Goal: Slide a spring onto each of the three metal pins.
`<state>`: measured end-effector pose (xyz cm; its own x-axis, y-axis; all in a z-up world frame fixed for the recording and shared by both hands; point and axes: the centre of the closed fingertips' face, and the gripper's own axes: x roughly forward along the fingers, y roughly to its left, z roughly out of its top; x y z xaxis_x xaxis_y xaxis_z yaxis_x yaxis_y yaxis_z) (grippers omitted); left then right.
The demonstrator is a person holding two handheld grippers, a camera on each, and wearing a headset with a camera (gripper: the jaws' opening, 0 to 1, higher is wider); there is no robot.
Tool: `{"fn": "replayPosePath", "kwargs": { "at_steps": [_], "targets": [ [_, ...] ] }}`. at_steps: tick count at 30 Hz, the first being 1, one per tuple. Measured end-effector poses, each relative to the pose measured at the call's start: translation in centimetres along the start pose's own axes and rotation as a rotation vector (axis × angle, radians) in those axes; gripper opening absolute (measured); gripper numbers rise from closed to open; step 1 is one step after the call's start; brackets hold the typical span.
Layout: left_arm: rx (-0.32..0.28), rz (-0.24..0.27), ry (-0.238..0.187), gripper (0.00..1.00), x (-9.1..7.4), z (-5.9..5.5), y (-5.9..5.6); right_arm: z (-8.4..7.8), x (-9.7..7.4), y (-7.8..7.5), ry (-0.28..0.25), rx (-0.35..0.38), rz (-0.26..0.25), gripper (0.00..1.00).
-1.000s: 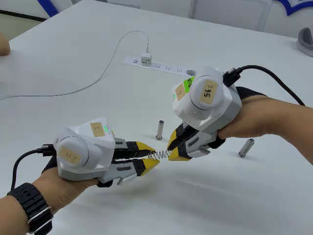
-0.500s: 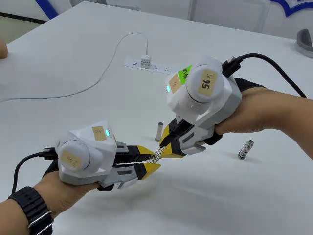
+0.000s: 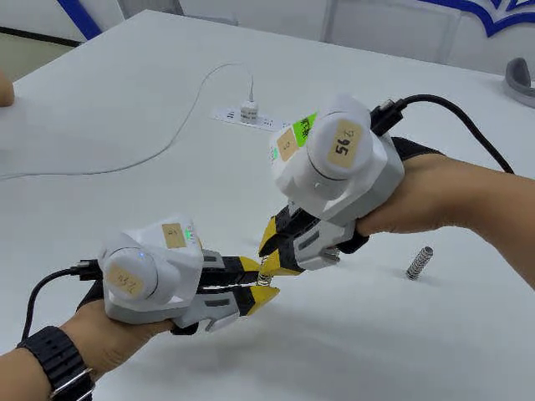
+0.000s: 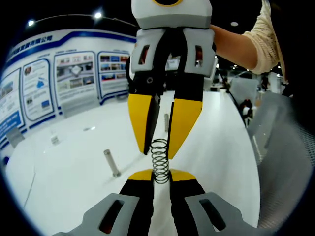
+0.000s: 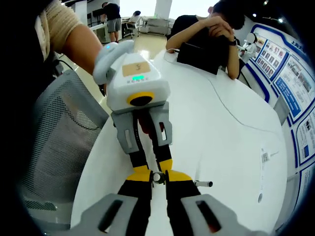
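The left gripper [image 4: 158, 177] and the right gripper [image 4: 158, 149] are both pinching one spring [image 4: 159, 161] by its ends, up above the table [image 4: 69, 187] and beside the standing metal pin [image 4: 112, 163], so pushing together could be bending it or popping it loose.

Right gripper [image 5: 157, 179] yellow tips nearly together, pressed on either side of spring [image 5: 158, 176], seen end-on as small ring. Left gripper [image 5: 153, 168] faces it from far side, tips meeting same spring. Pin [image 5: 203, 184] on white table [image 5: 206, 137], just beside tips, not touching. Thin cable [image 5: 236, 115] farther along table. Mesh chair [image 5: 59, 142] off table edge. Person [image 5: 206, 34] seated at far end.
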<state>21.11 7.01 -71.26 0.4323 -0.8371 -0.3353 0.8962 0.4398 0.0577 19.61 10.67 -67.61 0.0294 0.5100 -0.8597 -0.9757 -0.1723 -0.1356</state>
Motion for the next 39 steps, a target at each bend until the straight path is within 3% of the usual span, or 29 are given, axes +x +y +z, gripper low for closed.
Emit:
{"fn": "replayPosePath", "kwargs": {
  "at_steps": [5, 8, 32, 39],
  "targets": [
    [-0.001, -0.001, -0.001, 0.11, 0.01, -0.05, -0.05, -0.11, 0.02, 0.04, 0.004, 0.006, 0.001, 0.13],
    [0.001, 0.0, -0.001, 0.11, 0.02, -0.01, -0.03, -0.34, 0.09, 0.16, 0.014, 0.016, 0.009, 0.18],
    [0.015, 0.014, -0.021, 0.12, 0.0, 0.69, 0.48, -0.99, 0.92, -0.26, 0.03, 0.053, 0.015, 0.12],
    [-0.002, 0.021, -0.014, 0.18, 0.0, 0.45, 0.64, -0.9, 0.79, -0.67, 0.023, 0.062, 0.006, 0.12]
  ]
}}
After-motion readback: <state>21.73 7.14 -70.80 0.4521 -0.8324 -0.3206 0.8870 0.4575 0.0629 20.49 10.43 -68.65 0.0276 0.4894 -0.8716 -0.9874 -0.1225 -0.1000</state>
